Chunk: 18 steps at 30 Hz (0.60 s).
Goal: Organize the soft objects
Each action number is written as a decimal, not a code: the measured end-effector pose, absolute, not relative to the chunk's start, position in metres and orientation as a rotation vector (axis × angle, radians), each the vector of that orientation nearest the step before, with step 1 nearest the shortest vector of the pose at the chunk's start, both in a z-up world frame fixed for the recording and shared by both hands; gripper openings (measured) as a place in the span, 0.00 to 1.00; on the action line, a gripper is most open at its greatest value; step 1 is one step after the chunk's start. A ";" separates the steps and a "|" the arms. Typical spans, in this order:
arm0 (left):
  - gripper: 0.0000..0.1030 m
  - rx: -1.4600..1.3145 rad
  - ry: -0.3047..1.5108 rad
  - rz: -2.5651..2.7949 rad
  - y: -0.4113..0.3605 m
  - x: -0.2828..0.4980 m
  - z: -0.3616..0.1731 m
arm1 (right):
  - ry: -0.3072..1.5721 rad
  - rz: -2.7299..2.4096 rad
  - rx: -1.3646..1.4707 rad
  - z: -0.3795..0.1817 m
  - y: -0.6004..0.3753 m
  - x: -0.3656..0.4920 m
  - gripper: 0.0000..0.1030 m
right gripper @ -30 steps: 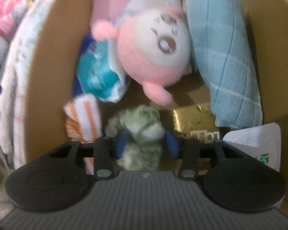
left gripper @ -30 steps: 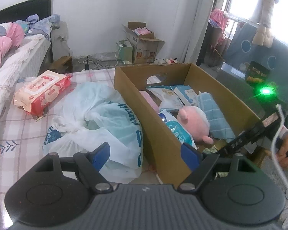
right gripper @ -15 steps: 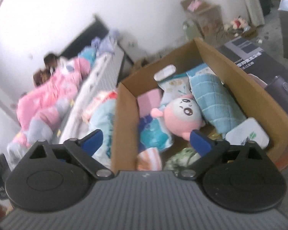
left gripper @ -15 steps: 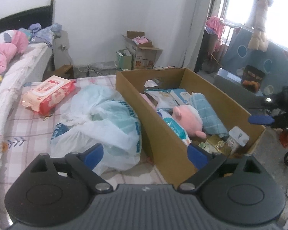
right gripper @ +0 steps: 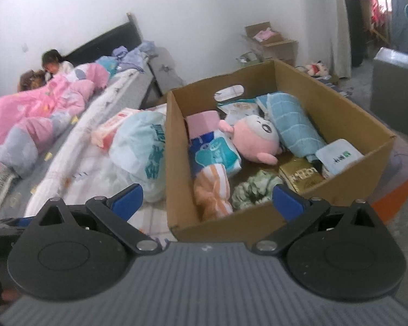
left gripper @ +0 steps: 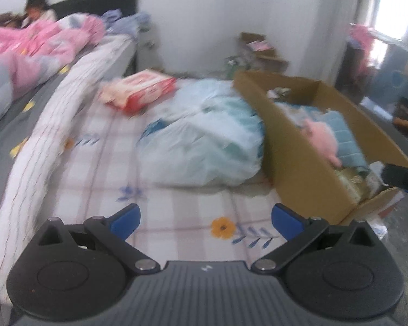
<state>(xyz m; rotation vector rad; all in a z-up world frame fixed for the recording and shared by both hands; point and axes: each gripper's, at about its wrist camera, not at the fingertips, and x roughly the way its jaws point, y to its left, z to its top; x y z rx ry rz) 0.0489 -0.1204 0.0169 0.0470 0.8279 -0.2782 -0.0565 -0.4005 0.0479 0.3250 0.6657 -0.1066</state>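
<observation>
Left tongs (left gripper: 205,218): jaws opening, almost at their widest, nothing between the blue pads; they hang above the checked, flower-printed bed sheet (left gripper: 176,203).

Right tongs (right gripper: 206,199): jaws spread wide, empty, over the near end of the open brown cardboard box (right gripper: 367,119).

Box contents, right wrist view:
- round pink-and-white plush toy (right gripper: 255,138), centre;
- rolled light-blue checked towel (right gripper: 293,125), touching the plush on its right;
- pink block (right gripper: 201,123), against the left wall;
- blue-and-white soft pack (right gripper: 217,157), just below the pink block;
- orange-and-white striped cloth (right gripper: 213,193), near left corner;
- crumpled green-and-white cloth (right gripper: 254,187), near end beside the striped cloth;
- gold foil packet (right gripper: 302,175) and white flat pouch (right gripper: 338,156), near right corner.

On the bed, left of the box: white-and-pale-blue plastic bag, stuffed (left gripper: 204,133), touching the box wall; red-and-white wipes packet (left gripper: 141,91), beyond the bag.
</observation>
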 end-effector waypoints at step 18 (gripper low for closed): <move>1.00 0.127 0.918 -0.132 -0.131 0.023 0.001 | 0.638 -0.226 0.098 0.057 -0.371 -0.092 0.99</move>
